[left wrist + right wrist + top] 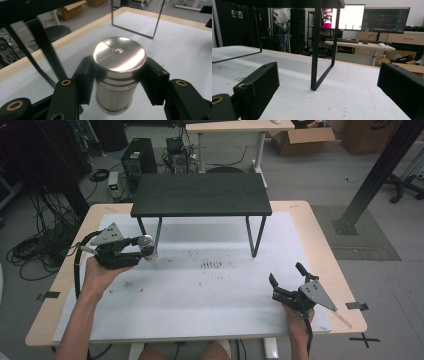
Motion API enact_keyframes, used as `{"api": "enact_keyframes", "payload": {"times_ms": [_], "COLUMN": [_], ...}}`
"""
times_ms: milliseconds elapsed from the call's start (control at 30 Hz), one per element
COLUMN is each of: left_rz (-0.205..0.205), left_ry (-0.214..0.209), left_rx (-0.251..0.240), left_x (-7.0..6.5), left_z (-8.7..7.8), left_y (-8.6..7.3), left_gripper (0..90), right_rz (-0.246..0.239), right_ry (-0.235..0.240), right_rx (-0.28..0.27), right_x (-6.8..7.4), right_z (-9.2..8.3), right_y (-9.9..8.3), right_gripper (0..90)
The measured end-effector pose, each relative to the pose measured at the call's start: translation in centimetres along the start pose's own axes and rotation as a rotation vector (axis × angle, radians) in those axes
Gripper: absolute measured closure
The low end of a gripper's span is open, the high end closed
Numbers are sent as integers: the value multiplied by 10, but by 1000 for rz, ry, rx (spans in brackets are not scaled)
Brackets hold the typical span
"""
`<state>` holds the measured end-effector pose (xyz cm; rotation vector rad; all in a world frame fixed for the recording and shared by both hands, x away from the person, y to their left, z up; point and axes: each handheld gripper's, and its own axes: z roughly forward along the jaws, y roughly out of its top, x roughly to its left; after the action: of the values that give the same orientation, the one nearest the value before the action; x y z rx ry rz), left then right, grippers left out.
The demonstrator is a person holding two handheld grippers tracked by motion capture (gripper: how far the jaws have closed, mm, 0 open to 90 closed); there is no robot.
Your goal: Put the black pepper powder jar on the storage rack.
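The left gripper (117, 82) clamps a steel canister (117, 75) by its sides, upright above the counter (200, 290) near the left edge, beside the black shelf (200, 195). The right gripper (287, 280) rests open near the right edge, idle.

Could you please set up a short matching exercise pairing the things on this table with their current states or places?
Things:
1. metal canister
2. left hand-held gripper
3. right hand-held gripper
4. black shelf

States:
A. open, holding nothing
B. stands on thin legs at the table's far side
C. shut on a shiny cylinder
D. gripped between two black pads

Pairs: 1-D, 2-C, 3-A, 4-B
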<state>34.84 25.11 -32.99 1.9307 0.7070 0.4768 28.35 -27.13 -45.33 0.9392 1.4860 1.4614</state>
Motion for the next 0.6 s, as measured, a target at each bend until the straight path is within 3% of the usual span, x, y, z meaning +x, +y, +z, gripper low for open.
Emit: {"api": "enact_keyframes", "payload": {"times_ms": [600], "left_rz": [69], "left_ry": [-131], "left_rx": [-5], "left_x": [-10], "left_z": [20], "left_y": [47], "left_gripper": [491], "right_rz": [0], "right_ry": [-3], "right_rx": [-2], "right_x": [0], "right_z": [0], "right_y": [0], "right_gripper": [38]}}
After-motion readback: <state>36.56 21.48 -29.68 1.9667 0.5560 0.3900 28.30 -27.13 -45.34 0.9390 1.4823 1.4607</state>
